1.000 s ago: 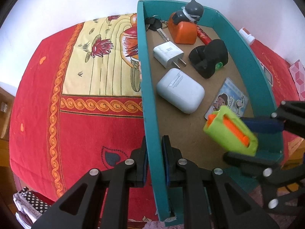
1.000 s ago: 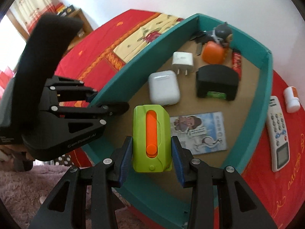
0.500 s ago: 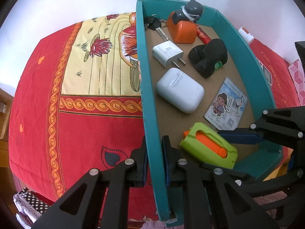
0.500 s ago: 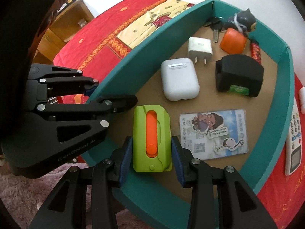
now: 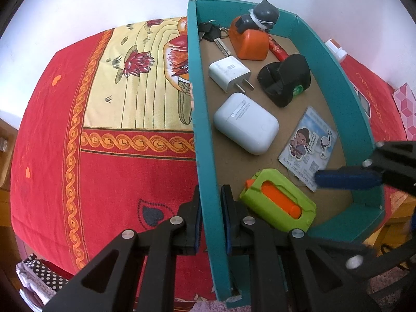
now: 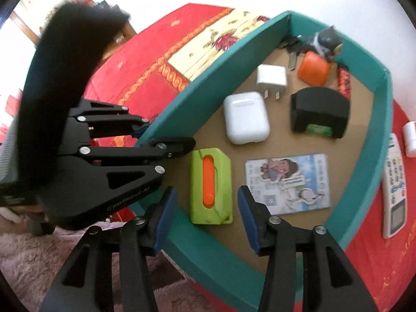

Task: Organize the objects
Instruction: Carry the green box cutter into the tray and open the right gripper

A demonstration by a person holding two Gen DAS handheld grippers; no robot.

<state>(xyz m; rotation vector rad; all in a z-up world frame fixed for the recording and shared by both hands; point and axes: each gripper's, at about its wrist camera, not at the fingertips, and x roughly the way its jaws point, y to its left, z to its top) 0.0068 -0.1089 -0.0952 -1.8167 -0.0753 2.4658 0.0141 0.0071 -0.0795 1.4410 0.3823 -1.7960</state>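
So right now my left hand-held gripper (image 5: pixel 210 217) is pinched tight on the left wall of the teal box (image 5: pixel 205 156), one finger outside and one inside, basically keeping the box from sliding around on the red patterned cloth (image 5: pixel 109 171). My right hand-held gripper (image 6: pixel 206 209) is opening up, and the green and orange cutter (image 6: pixel 210 186) lies flat on the cardboard floor of the box between the jaws, with a gap on both sides, so nothing's gripping it.

The cutter sits in the near corner, just beside the illustrated card (image 6: pixel 288 183), with the white earbud case (image 6: pixel 245 121), the charger plug (image 6: pixel 271 78), the black holder (image 6: pixel 319 115), the orange figurine with the little cat (image 6: pixel 317 62) and the keys (image 5: pixel 212 35) further back.

Stuff that could go sideways, I reckon: if I pull the right one out at an angle, a blue pad could catch the cutter's edge and drag it onto the card or flip it. The near wall of the box is also right under my fingers, so lifting sloppily could hook it and jolt everything. And a white remote (image 6: pixel 395 189) and a small white bottle (image 6: pixel 410 137) are on the cloth outside the box, so letting go with the left too early probably means the box scoots when I drop those in.
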